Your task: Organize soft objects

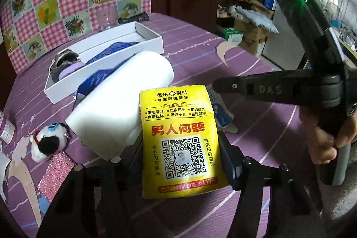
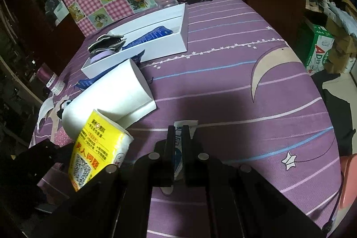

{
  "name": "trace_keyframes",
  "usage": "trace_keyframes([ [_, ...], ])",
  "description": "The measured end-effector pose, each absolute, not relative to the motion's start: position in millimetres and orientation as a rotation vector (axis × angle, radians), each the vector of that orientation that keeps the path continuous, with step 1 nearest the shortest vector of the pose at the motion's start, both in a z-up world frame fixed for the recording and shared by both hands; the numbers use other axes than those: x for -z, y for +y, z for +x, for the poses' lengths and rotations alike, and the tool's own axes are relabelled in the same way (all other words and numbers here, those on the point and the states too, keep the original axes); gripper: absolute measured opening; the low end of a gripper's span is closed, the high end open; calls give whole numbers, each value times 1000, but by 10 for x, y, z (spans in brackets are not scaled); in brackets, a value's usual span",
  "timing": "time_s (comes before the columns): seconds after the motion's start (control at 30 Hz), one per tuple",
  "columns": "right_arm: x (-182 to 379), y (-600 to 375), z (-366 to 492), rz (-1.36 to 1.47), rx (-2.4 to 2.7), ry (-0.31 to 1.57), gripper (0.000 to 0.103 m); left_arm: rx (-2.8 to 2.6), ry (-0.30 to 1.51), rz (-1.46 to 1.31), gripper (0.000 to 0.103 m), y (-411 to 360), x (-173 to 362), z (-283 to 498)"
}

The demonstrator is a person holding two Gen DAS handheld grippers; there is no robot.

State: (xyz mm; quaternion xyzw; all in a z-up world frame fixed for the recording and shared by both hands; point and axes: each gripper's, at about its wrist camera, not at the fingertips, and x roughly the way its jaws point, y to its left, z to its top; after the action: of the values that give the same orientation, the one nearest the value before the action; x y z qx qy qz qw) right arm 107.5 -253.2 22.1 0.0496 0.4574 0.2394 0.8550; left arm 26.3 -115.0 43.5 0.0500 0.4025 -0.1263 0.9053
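Observation:
A yellow tissue pack [image 1: 178, 142] with a printed code square sits between the fingers of my left gripper [image 1: 180, 137], whose pads press its two sides; it is shut on the pack, which hangs just above the purple cover. The right wrist view shows the same pack [image 2: 98, 144] at lower left. My right gripper [image 2: 178, 127] is shut on a thin white-and-blue packet [image 2: 178, 153] lying on the cover. A curled white foam sheet [image 1: 120, 99] lies just behind the yellow pack. A panda plush [image 1: 49, 142] lies to the left.
An open white box [image 1: 151, 37] at the back holds a blue pouch [image 1: 116, 50], a grey knitted item [image 1: 62, 64] and a lilac piece. A glass jar [image 1: 109, 19] and a black object [image 1: 133, 18] stand behind it; a bottle [image 1: 6, 126] lies far left. A hand [image 1: 323, 139] grips the right tool.

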Motion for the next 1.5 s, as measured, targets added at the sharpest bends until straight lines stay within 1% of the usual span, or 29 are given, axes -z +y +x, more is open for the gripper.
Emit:
trace_keyframes([
  [0.13, -284, -2509, 1055, 125, -534, 934, 6, 268, 788, 87, 60, -1144, -540, 204],
  [0.27, -377, -2467, 1078, 150, -565, 955, 6, 224, 732, 62, 60, -1086, -697, 148],
  [0.43, -647, -2421, 1156, 163, -597, 968, 6, 110, 625, -23, 60, -914, -952, 69],
  [0.57, -889, -2419, 1254, 205, -616, 961, 6, 16, 602, -97, 60, -750, -1121, 124],
  [0.7, -1051, -2400, 1366, 255, -621, 952, 6, -29, 590, -56, 60, -669, -1284, 238],
  [0.93, -1145, -2292, 1647, 327, -611, 986, 6, -68, 543, -53, 60, -521, -1511, 394],
  [1.07, -1255, -2240, 1867, 389, -599, 991, 6, -69, 514, -98, 60, -398, -1641, 542],
  [1.27, -1382, -2141, 2211, 483, -591, 966, 6, -50, 464, -294, 60, -33, -1734, 898],
  [1.37, -1457, -2062, 2328, 446, -531, 898, 6, -67, 479, -295, 58, 60, -1744, 1154],
  [1.5, -1517, -1958, 2537, 458, -557, 867, 6, -55, 496, -326, 57, 224, -1815, 1451],
])
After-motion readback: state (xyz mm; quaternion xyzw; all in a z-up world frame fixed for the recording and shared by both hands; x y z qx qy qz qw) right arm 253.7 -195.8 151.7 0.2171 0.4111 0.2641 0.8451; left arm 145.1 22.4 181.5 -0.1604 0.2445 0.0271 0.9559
